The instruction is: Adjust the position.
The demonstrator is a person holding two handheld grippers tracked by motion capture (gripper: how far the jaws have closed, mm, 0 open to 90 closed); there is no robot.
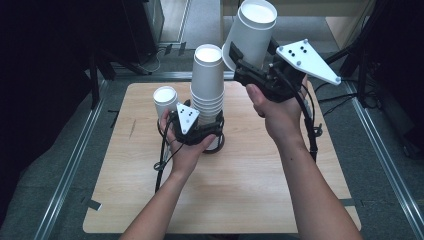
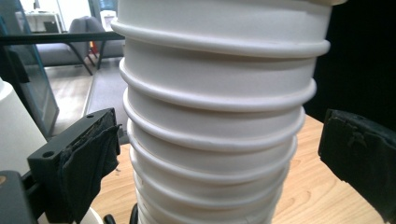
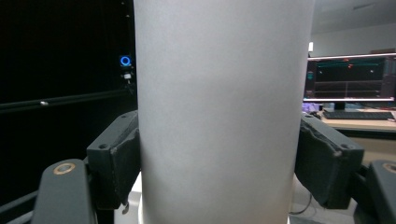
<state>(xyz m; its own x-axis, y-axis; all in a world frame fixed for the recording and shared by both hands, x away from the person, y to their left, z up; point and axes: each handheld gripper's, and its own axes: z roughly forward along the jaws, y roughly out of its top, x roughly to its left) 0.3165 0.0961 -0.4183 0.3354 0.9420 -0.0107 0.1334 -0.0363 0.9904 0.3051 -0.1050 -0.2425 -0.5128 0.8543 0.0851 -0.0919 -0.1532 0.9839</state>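
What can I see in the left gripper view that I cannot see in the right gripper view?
The left gripper view shows the ribbed stack of white cups standing on the wooden table, with open gaps between it and the jaws, and part of another cup at the left edge. The right gripper view shows one smooth single cup clamped by its jaws, and a lit monitor behind. Both show white paper cups between two black jaws.

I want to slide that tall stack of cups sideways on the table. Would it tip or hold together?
The stack of cups is tall and narrow-footed, so a high push would probably tip it. The rims sit unevenly, so the cups may be loosely nested and could shift. The left gripper, jaws open around its base, could steady it.
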